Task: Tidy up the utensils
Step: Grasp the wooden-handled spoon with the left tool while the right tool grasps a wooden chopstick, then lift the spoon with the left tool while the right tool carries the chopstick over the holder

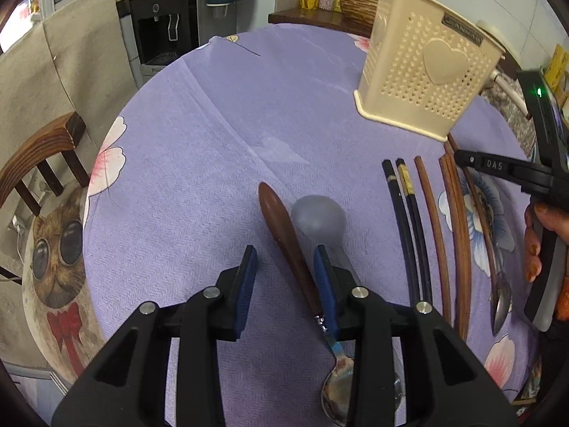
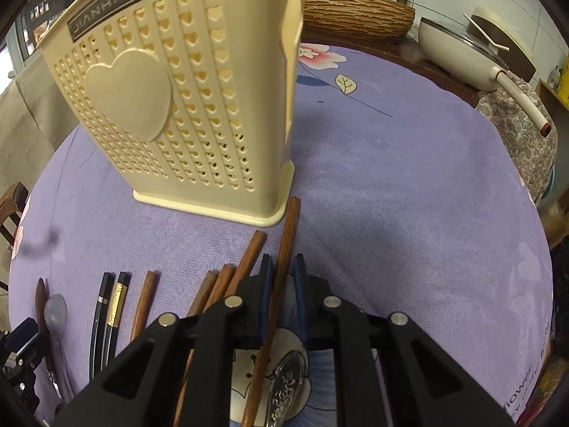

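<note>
A cream perforated utensil holder [image 1: 423, 71] with a heart stands on the purple tablecloth [image 1: 220, 135]; it also shows in the right wrist view [image 2: 170, 103]. My left gripper [image 1: 286, 267] is open, its jaws either side of a wooden-handled spoon [image 1: 284, 235] lying next to a grey plastic spoon [image 1: 320, 217]. My right gripper [image 2: 283, 277] has its pads close around a brown wooden chopstick [image 2: 281, 274] lying near the holder's base; whether they press it is unclear. More brown chopsticks [image 2: 220, 284] and two black chopsticks [image 2: 106, 306] lie to the left. A metal spoon [image 2: 288, 384] lies under the right gripper.
A wooden chair [image 1: 39, 163] with a cat cushion stands left of the table. A water dispenser [image 1: 160, 10] is behind. A cream pan [image 2: 469, 60] and a wooden bowl [image 2: 355, 14] sit on the counter beyond the table's far edge.
</note>
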`<state>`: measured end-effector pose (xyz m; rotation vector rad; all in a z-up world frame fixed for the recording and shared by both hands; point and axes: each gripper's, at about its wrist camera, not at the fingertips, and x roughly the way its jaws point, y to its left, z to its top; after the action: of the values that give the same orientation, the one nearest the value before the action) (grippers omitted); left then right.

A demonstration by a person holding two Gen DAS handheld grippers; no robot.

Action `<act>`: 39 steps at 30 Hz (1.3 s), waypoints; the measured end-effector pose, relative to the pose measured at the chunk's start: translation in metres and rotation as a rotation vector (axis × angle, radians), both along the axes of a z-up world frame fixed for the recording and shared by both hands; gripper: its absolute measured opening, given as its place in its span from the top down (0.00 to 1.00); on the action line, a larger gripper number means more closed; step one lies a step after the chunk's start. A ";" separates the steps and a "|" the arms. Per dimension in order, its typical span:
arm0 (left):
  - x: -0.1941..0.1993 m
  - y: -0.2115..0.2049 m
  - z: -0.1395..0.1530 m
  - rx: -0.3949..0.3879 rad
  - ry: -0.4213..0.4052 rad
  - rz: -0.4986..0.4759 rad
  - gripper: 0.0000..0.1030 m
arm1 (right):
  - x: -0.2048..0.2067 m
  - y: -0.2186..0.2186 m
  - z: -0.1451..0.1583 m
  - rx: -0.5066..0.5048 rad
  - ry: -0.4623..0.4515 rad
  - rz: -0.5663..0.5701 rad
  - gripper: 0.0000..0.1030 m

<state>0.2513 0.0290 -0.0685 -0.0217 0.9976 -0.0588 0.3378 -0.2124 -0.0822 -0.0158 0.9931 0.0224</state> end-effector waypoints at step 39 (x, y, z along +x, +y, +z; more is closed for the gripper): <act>0.027 -0.013 0.086 -0.127 -0.210 -0.075 0.86 | -0.038 -0.046 0.099 0.271 -0.308 0.071 0.93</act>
<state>0.2779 0.0158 0.0171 -0.0925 0.7835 -0.1899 0.2996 -0.2582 0.0167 0.1892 0.6748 0.2134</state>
